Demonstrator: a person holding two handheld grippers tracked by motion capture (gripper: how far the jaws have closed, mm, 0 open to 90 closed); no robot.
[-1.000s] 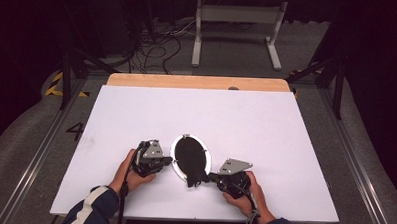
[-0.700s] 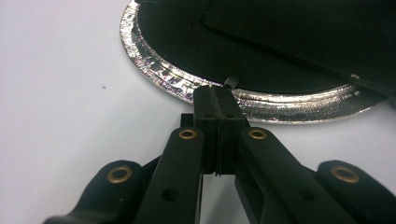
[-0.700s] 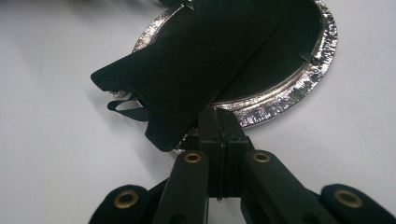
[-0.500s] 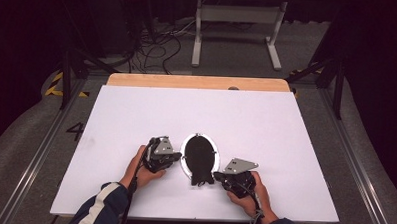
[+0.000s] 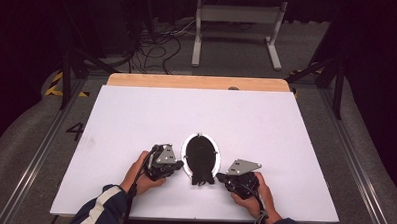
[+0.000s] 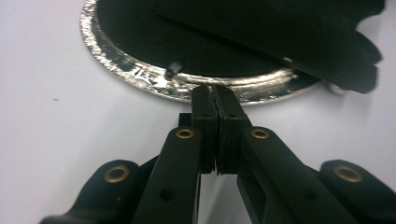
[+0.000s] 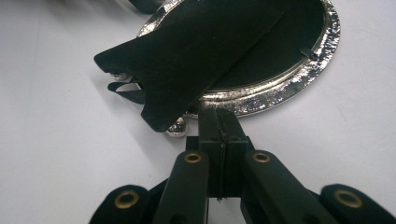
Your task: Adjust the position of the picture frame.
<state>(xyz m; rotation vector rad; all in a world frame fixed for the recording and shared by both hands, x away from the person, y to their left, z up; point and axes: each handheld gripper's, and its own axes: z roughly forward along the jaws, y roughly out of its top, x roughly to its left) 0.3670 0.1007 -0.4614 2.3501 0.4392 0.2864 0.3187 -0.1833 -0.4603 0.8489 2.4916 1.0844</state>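
Note:
An oval silver picture frame lies face down on the white table, near the front. Its black back and hinged black stand face up. My left gripper is shut, its tips touching the frame's left rim; in the left gripper view the left gripper has its jaws pressed together with nothing between them. My right gripper is also shut, its tips against the rim by the frame's lower right. In the right gripper view the right gripper meets the silver rim beside a small ball foot.
The white table has a wooden strip along its far edge. Beyond it stand a metal stand and loose cables on the floor. Metal rails run along both sides of the table.
My left gripper has moved right, up to the frame's rim, and the frame has shifted a little to the right. The right gripper has hardly moved.

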